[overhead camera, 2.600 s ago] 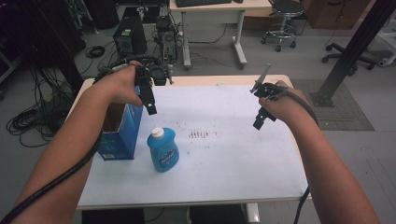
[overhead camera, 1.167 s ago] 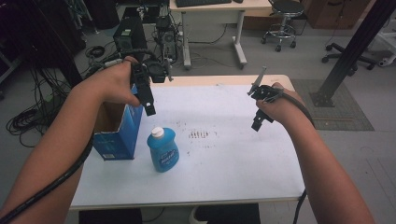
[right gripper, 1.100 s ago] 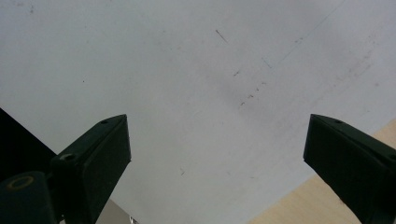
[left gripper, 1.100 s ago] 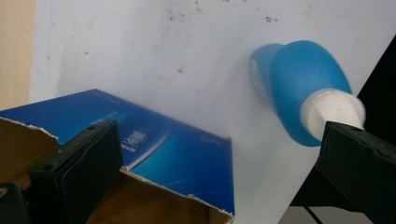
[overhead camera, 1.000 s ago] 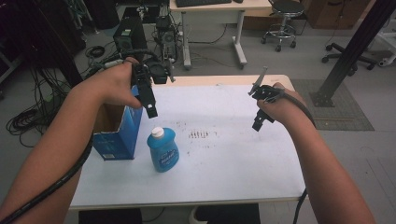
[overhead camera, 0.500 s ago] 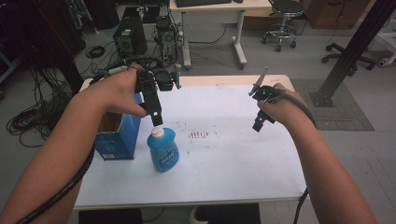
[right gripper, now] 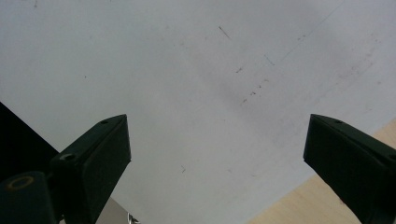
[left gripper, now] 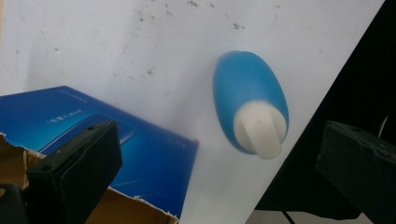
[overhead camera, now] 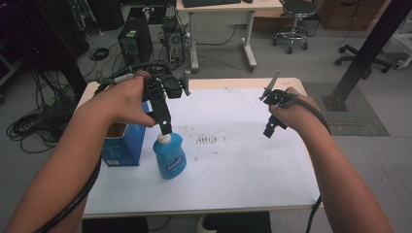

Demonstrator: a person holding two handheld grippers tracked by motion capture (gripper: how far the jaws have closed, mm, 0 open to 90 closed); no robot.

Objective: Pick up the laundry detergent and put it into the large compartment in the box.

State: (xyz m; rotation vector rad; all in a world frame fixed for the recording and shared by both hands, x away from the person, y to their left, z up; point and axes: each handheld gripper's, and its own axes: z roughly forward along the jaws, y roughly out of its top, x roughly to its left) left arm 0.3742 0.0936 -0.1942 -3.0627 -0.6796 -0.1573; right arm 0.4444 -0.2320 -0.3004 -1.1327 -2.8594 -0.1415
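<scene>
Hovering w/ jaws spread wide, the left gripper has the upright blue bottle directly below its tips, white cap up, beside the box (right gripper, also wide open, hangs well apart).

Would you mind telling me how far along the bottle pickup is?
Nothing is gripped yet. In hand: the left gripper hangs open just above the blue bottle, which stands upright beside the open box. Left: closing on the bottle and lifting it. The right gripper waits open.
</scene>
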